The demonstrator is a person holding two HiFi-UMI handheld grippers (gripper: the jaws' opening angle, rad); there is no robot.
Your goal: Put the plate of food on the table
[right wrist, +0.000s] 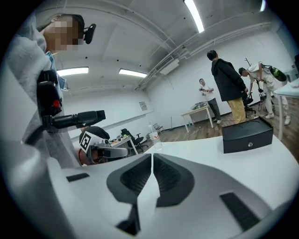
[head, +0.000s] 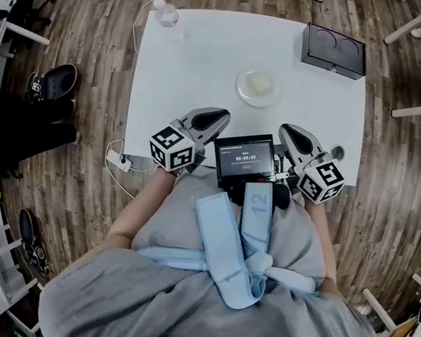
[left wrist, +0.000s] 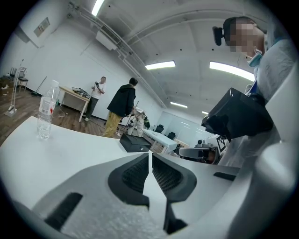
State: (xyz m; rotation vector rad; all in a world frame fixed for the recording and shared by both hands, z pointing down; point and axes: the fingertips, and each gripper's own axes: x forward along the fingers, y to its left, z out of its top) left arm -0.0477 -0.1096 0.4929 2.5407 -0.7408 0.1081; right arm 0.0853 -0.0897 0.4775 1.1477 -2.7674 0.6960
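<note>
1. Jaws of the left gripper (left wrist: 150,158) are pressed together, pad against pad, with nothing between them.
2. Jaws of the right gripper (right wrist: 152,159) are likewise together and hold nothing.
3. Both grippers sit at the near edge of the table (head: 188,64), one on either side of a small screen (head: 244,160) worn at the person's chest.
4. The plate of food (head: 240,89) stands flat on the tabletop, about mid-table and slightly toward the right. It is well apart from both grippers, with a pale lump of food (head: 260,83) at its middle.
5. A black box (head: 334,50) sits at the far right corner and a water bottle (head: 166,12) at the far left corner. Neither touches the plate.
6. Judgement on progress: with the plate resting on the table and neither gripper on it, the placing looks done. Nothing visible is left to do, unless the plate is only at its start position, which these pictures cannot settle.
7. View differences:
   - Only the head view shows the plate; in both gripper views the jaws' own bodies cover the near tabletop.
   - The gripper views show the shut pads close up, which the head view does not resolve.
   - The gripper views also show each other's gripper, and people standing far across the room.
</note>
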